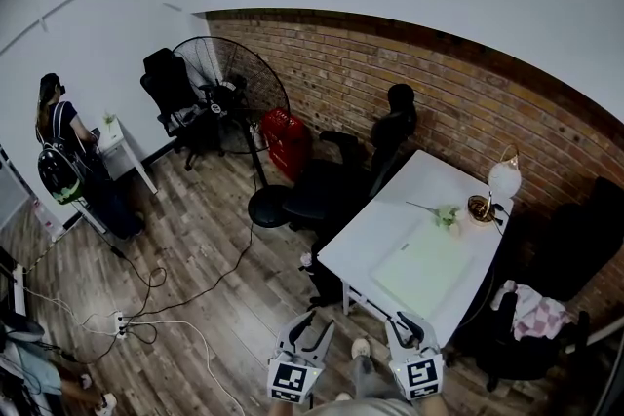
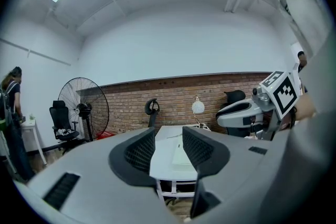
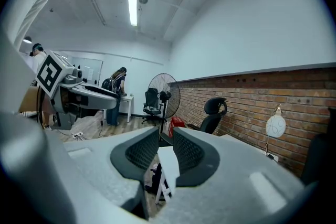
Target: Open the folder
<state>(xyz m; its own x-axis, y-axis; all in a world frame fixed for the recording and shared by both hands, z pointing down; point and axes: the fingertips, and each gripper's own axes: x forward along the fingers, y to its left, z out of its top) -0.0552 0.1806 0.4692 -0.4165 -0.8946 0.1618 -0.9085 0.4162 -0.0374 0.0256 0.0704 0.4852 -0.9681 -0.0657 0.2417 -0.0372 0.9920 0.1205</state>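
A pale green folder [image 1: 426, 268] lies shut and flat on the white table [image 1: 390, 209] by the brick wall. Both grippers hover at the bottom of the head view, short of the table's near edge. My left gripper [image 1: 312, 319] is open with nothing between its jaws; the left gripper view shows the folder [image 2: 181, 153] far ahead through the gap of that gripper [image 2: 169, 147]. My right gripper [image 1: 408, 321] is open and empty too. In the right gripper view, only the table's near corner [image 3: 167, 162] shows between the jaws of that gripper [image 3: 166, 147].
On the table's far end stand a white globe lamp [image 1: 504, 178], a small flower sprig [image 1: 444, 213] and a brown bowl [image 1: 479, 208]. A black office chair [image 1: 336, 180] sits left of the table, a chair with a cloth [image 1: 531, 317] right. A standing fan [image 1: 229, 88], floor cables [image 1: 146, 307] and a person [image 1: 68, 161] are farther left.
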